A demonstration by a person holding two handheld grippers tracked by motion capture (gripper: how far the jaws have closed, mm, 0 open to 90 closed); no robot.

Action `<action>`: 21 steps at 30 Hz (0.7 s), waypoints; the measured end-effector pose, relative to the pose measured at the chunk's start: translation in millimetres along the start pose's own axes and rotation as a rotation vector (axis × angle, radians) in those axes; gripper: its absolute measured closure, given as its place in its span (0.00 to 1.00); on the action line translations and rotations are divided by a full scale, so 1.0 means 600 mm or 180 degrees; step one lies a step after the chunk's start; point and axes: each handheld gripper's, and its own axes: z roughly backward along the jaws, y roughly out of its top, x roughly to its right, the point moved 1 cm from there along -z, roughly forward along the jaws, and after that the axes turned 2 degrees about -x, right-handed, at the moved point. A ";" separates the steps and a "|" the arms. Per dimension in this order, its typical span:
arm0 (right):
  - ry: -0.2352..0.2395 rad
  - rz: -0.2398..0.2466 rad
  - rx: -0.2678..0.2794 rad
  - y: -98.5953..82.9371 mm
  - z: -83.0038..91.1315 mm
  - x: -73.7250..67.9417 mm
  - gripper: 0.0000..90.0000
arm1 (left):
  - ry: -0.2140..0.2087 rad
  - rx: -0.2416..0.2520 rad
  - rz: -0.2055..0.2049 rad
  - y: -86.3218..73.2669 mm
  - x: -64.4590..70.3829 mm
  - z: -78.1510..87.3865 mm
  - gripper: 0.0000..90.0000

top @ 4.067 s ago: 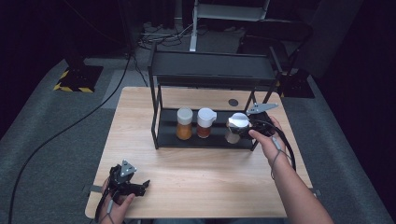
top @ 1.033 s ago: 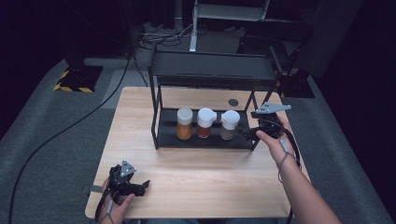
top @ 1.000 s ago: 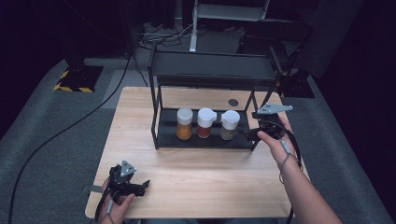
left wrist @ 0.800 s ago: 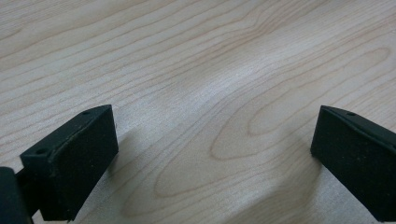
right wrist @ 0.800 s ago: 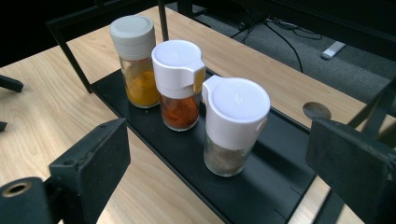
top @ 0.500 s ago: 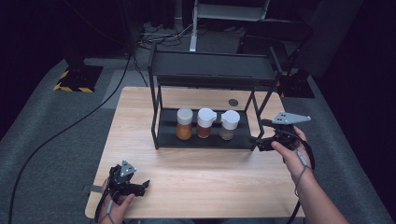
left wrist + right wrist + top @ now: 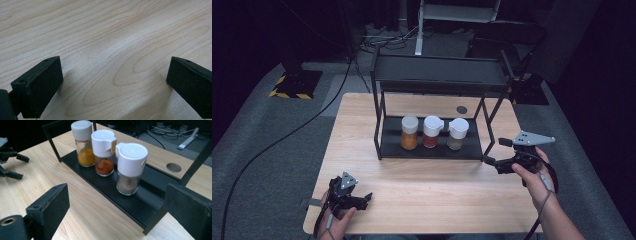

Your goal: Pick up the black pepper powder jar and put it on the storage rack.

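While four seconds ago the right gripper (image 7: 493,152) was pressed up against the grey-spice jar (image 7: 457,134) at the rack's right end, it is now drawn back off the shelf and hangs just outside the rack's (image 7: 432,150) front right post, its jaws spread wide and holding nothing. That jar stands upright on the black lower shelf, rightmost in a row of three, just beside the red-spice jar (image 7: 432,132), with the orange-spice jar (image 7: 409,132) at the left; the row looks the same as it did a second ago (the jar has not shifted since the jaws let go). Seen from the right gripper view, the grey-spice jar (image 7: 131,167) sits between the two black jaws but well ahead of them, untouched, its white flip cap closed. Half a second ago the hand was already clear of the rack, and it has slid a little farther toward the table's (image 7: 422,195) right edge. Down at the near left corner, the left gripper (image 7: 364,198) stays where it was in every earlier picture, resting low over bare wood with its jaws wide apart and empty.
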 end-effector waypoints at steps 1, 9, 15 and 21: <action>0.0001 0.0000 0.0001 -0.004 0.000 0.000 0.07 | 0.0000 0.0000 0.0000 0.000 0.000 0.000 0.00; 0.0003 -0.0059 -0.0010 -0.034 -0.003 0.000 0.06 | 0.0000 0.0000 0.0000 0.000 0.000 0.000 0.00; -0.0001 -0.0078 -0.0055 -0.061 -0.014 -0.002 0.07 | -0.0001 -0.0001 0.0000 0.000 0.000 0.000 0.00; -0.0028 -0.0072 -0.0141 -0.091 -0.024 -0.002 0.07 | 0.0001 0.0000 0.0000 0.000 0.000 0.000 0.00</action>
